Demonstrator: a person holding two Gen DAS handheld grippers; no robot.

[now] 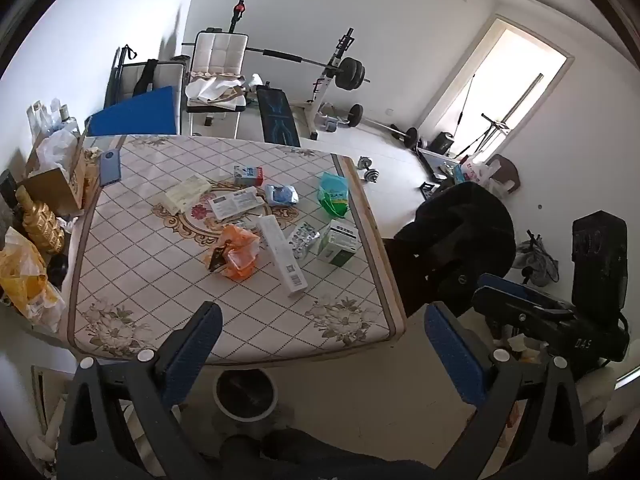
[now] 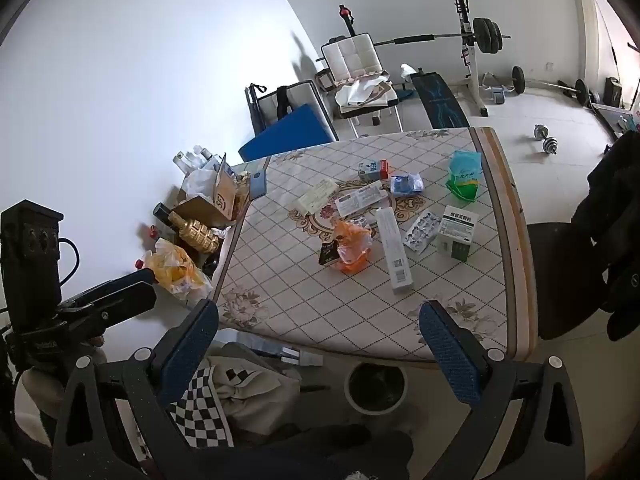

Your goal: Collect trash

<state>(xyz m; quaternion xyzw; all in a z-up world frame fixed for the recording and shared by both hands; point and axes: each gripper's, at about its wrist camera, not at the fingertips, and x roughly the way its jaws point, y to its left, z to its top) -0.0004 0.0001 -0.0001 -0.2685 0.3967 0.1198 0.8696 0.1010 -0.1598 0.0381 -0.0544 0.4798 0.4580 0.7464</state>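
Hovering short of table w/ both grippers, nothing picked yet; left gripper jaws apart, empty; right gripper jaws apart, empty too; trash strewn mid-table: orange bag, long box, blister pack, green box, green bag; bin on floor just below near edge; probably start of step 1; next: reach fwd to nearest item, prob. orange bag or long box, clamp, carry back to bin.
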